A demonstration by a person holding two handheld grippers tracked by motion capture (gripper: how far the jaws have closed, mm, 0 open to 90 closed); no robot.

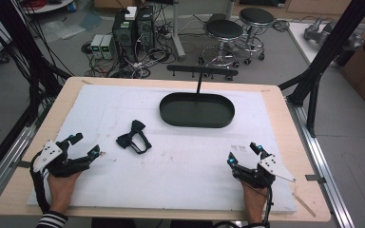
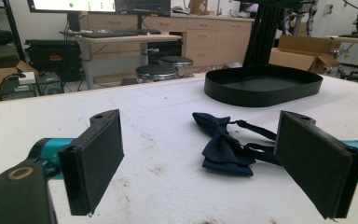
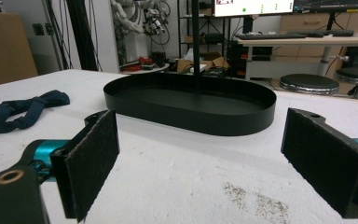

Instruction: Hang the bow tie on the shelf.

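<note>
A dark navy bow tie (image 1: 133,137) with its strap lies on the white mat, left of centre; it also lies ahead of the left jaws (image 2: 226,149) and far left in the right gripper view (image 3: 25,111). A black oval tray (image 1: 197,110) with an upright post and a hook bar stands behind it, empty. My left gripper (image 1: 86,145) rests open near the front left, a short way left of the bow tie. My right gripper (image 1: 244,153) rests open near the front right, facing the tray (image 3: 191,105).
The white mat (image 1: 185,161) covers a wooden table (image 1: 285,137). Two stools (image 1: 223,33) and computer boxes with cables (image 1: 133,28) stand on the floor beyond the far edge. Black frame posts (image 1: 328,52) rise at the right.
</note>
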